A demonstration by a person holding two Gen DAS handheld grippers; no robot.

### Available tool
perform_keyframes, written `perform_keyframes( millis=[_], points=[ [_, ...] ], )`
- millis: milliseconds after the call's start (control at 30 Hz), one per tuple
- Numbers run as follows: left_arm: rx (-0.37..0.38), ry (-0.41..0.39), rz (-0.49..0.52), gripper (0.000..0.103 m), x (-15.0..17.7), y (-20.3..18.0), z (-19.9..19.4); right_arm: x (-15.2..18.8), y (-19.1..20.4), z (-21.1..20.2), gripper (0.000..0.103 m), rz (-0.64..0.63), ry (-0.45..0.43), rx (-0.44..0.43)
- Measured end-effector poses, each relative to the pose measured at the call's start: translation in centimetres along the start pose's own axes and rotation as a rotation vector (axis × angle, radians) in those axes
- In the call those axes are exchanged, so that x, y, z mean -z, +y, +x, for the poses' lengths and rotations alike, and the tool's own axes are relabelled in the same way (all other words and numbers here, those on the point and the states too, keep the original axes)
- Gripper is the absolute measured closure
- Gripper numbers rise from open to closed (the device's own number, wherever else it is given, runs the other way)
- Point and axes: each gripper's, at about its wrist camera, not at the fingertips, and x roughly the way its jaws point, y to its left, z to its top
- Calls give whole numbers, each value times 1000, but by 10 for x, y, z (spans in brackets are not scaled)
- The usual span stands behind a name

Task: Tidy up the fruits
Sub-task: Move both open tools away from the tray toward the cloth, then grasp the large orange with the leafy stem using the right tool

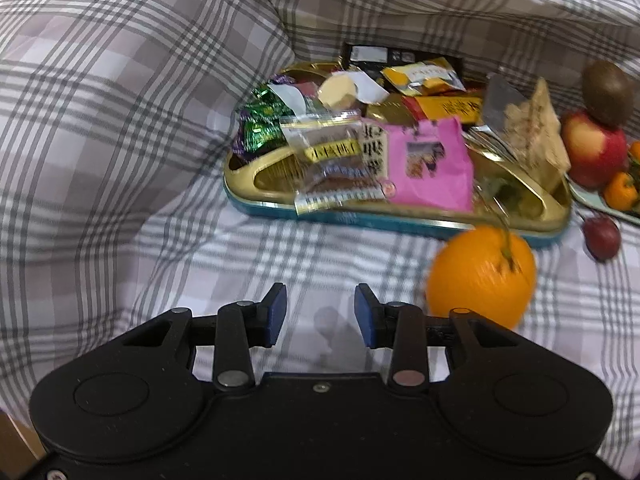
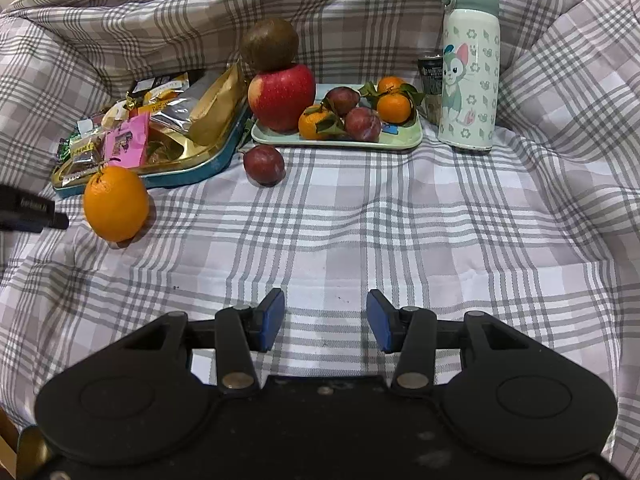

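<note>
An orange (image 1: 482, 276) (image 2: 116, 204) lies on the plaid cloth in front of the snack tin, just right of my left gripper (image 1: 321, 314), which is open and empty. A loose plum (image 2: 264, 164) (image 1: 602, 236) rests between the tin and the pale green tray (image 2: 408, 140). On that tray sit a red apple (image 2: 282, 94) (image 1: 594, 152) with a kiwi (image 2: 270, 44) (image 1: 608, 92) on top, two plums and several mandarins (image 2: 394, 106). My right gripper (image 2: 326, 320) hangs open over bare cloth, well short of the fruit.
A gold and blue tin (image 1: 256, 184) (image 2: 192, 168) full of wrapped snacks lies at the left. A cartoon flask (image 2: 470, 68) and a dark can (image 2: 430, 70) stand at the right behind the tray. Rumpled plaid fabric rises all round.
</note>
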Motion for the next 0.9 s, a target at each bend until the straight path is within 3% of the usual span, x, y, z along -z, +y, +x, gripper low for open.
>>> perform_keyframes(
  millis=[300,400,567,733,900],
  points=[
    [-28,12,-18,57,-23,-5,27,0,-7,2,55,11,7,-4],
    [37,41,-19,72,-23,-11,31,0,-10,2,55,18,4,-7],
    [153,51,34,74,-21,-34,19,1,-17,1,55,37,0,-10],
    [171,-24,160,77,-11,-82,-10,4,-24,-1,55,61,-6,-13],
    [322,3,220,78,-7,-113,-27,8,-30,-5,55,78,-15,-6]
  ],
)
